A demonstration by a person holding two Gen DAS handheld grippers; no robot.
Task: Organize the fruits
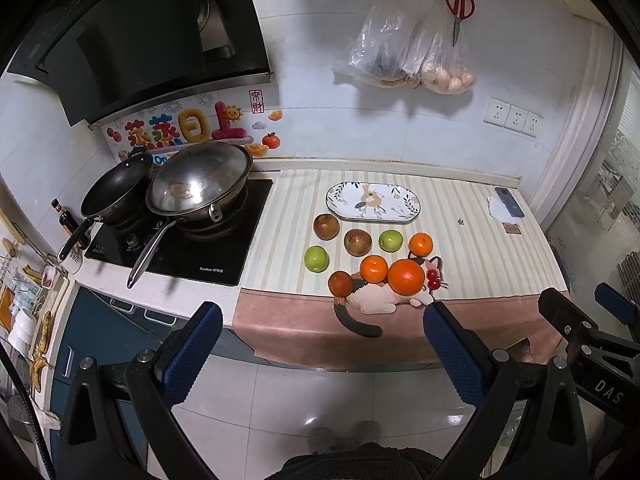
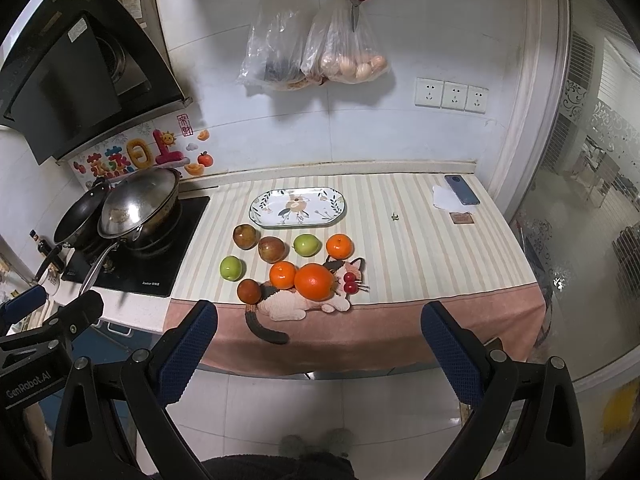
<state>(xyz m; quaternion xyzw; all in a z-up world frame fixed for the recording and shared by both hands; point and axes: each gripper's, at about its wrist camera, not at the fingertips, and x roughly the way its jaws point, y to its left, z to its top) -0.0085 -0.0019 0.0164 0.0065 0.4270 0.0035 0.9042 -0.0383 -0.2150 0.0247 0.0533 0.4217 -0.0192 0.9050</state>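
Both the left gripper [image 1: 322, 322] and right gripper [image 2: 319, 320] hung empty, fingers wide apart, so the large orange [image 2: 314, 281], at six o'clock below the probably empty oval plate [image 2: 298, 207], wanted a centred grasp.

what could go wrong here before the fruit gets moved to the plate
1. The large orange, small orange and dark reddish fruit sit packed together near the counter's front edge; nudging one could roll a neighbour off.
2. The oval floral plate lies behind all the fruit, so the open left gripper or right gripper must reach over it and may knock some.
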